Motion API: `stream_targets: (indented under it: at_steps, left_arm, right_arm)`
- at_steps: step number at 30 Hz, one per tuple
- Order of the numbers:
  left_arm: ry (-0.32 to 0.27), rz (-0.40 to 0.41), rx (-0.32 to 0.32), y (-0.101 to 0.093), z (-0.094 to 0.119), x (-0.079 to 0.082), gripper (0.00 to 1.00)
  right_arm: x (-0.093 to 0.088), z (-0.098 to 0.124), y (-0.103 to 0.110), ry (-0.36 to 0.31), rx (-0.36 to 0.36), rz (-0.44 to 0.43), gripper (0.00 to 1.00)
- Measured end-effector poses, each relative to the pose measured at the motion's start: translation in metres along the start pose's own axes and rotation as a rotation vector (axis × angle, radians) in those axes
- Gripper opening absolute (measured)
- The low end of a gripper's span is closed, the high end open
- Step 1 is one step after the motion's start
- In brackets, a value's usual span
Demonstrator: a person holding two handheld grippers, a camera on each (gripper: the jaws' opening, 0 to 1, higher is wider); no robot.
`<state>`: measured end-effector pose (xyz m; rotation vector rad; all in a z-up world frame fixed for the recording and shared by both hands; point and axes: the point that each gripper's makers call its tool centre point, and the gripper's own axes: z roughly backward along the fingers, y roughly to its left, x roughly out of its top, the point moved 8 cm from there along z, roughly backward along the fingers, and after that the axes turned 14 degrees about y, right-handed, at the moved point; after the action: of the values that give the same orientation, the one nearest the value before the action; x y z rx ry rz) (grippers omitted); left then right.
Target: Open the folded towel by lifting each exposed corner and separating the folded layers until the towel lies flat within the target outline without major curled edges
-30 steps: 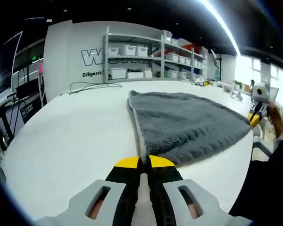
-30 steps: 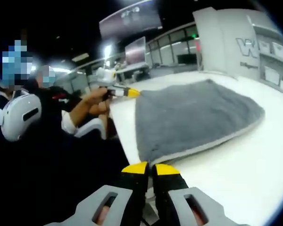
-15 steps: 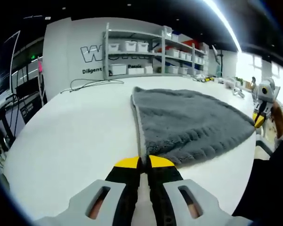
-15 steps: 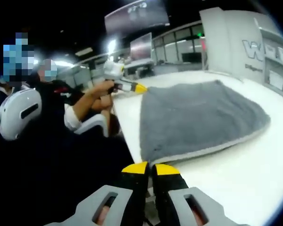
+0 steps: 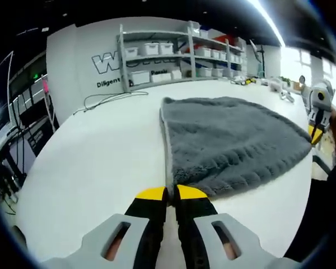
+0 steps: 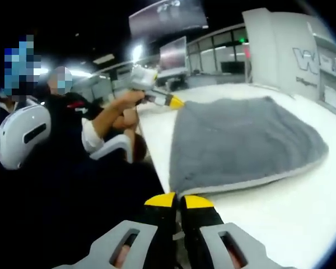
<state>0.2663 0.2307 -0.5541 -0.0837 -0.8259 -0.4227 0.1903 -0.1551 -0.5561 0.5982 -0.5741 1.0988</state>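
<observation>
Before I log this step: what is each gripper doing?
Left gripper: jaws shut on the near corner of the grey towel.
Right gripper: jaws shut on another towel corner.

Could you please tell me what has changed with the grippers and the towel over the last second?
Little has changed. Both cameras shifted slightly, so the grey fluffy towel only seems to move. The left gripper and right gripper remain shut at its near corners, whether pinching cloth is unclear. The towel stays spread on the white round table.
</observation>
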Motion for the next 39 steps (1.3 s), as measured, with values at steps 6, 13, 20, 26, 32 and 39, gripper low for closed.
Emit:
stream_targets:
  at_steps: [6,13,20,26,32,39]
  left_arm:
    - [0.016,-0.002,-0.003,0.003,-0.001,0.0,0.06]
    - [0.052,-0.045,0.016,0.003,-0.001,0.003,0.06]
    - [0.08,-0.058,0.025,0.012,-0.005,0.008,0.06]
    - [0.092,-0.07,0.041,0.015,-0.009,0.012,0.06]
    - [0.098,-0.081,0.052,0.02,-0.012,0.016,0.06]
    - [0.121,-0.105,0.073,0.033,-0.021,0.027,0.06]
  right_arm:
    - [0.004,-0.003,0.003,0.012,0.004,0.018,0.0]
    - [0.009,-0.006,0.01,0.035,0.001,0.06,0.0]
    - [0.015,-0.011,0.015,0.045,0.017,0.084,0.0]
    - [0.018,-0.017,0.021,0.05,0.036,0.1,0.0]
    - [0.022,-0.021,0.025,0.053,0.051,0.112,0.0]
    - [0.028,-0.029,0.03,0.057,0.072,0.124,0.0]
